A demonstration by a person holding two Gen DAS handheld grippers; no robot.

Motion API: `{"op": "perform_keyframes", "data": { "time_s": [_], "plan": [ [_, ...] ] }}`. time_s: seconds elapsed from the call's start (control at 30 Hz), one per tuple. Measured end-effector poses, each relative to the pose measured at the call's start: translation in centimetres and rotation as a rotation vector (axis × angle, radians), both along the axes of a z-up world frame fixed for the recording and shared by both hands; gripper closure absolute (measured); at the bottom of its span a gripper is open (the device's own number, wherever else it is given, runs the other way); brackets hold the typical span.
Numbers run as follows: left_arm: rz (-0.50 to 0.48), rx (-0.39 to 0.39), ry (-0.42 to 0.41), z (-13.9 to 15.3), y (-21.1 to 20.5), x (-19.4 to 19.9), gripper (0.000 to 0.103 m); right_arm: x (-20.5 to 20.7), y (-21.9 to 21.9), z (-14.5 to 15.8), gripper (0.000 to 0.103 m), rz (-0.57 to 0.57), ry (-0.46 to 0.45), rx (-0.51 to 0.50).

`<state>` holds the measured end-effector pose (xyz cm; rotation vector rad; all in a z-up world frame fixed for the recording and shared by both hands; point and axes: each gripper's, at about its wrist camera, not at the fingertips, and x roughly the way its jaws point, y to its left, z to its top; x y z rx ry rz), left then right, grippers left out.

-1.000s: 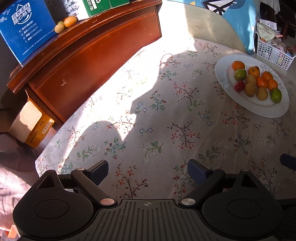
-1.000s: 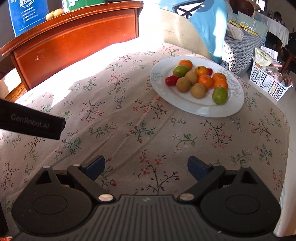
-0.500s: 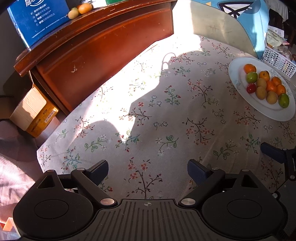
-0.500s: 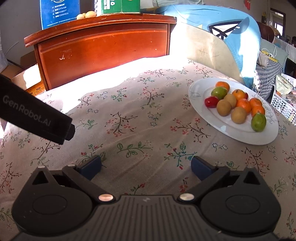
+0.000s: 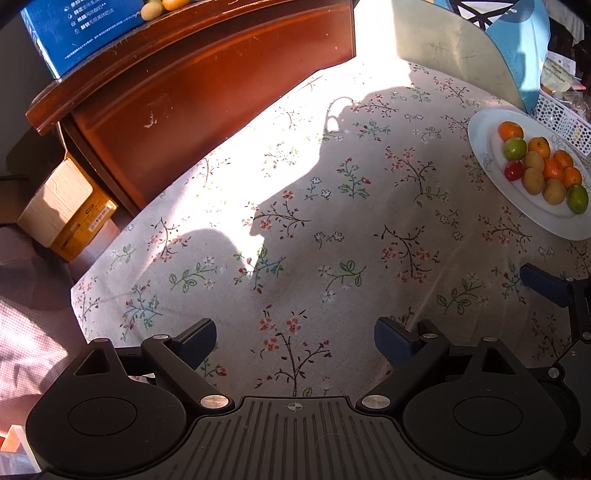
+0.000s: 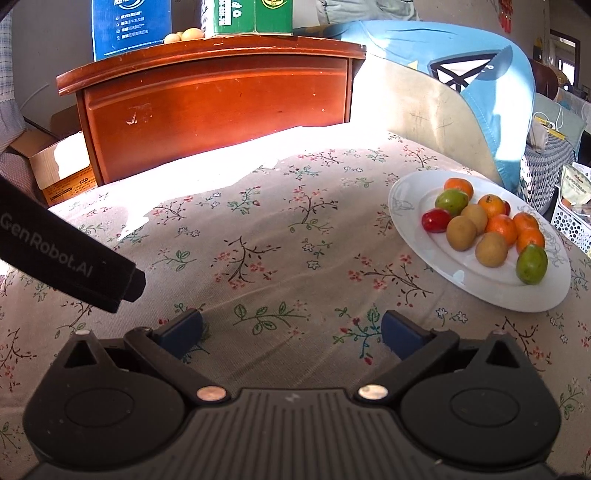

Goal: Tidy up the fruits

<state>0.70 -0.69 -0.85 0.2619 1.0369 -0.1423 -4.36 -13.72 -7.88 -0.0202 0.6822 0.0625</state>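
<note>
A white plate (image 6: 413, 192) sits on the floral tablecloth at the right, holding several fruits: oranges (image 6: 501, 229), brown kiwis (image 6: 461, 232), green fruits (image 6: 531, 264) and a red one (image 6: 436, 220). The plate also shows at the far right of the left wrist view (image 5: 480, 147). My left gripper (image 5: 295, 338) is open and empty, low over the cloth, well left of the plate. My right gripper (image 6: 291, 332) is open and empty, low over the cloth, short of the plate. One right finger (image 5: 546, 286) shows in the left wrist view.
A red-brown wooden cabinet (image 6: 214, 103) stands behind the table with blue (image 6: 131, 26) and green (image 6: 253, 14) boxes and a few fruits (image 6: 184, 35) on top. A chair with a blue cloth (image 6: 480, 92) is at the back right, a white basket (image 6: 572, 225) beyond the plate. Cardboard box (image 5: 62, 210) at left.
Both grippers have drawn back and lowered toward the near table edge; the plate now looks farther right in both views. Both stay open and empty.
</note>
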Motion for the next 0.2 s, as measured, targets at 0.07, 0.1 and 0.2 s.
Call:
{"op": "perform_keyframes", "data": {
  "time_s": [0.07,0.1,0.2],
  "plan": [
    [0.0,0.002,0.003,-0.21,0.0,0.08,0.009,0.02,-0.01,0.01,0.001,0.0,0.0,0.0],
    [-0.001,0.003,0.006,-0.3,-0.02,0.13,0.009,0.02,-0.01,0.01,0.001,0.0,0.0,0.0],
    [-0.001,0.004,0.015,-0.64,-0.06,0.28,0.009,0.02,-0.01,0.01,0.001,0.0,0.0,0.0]
  ]
}}
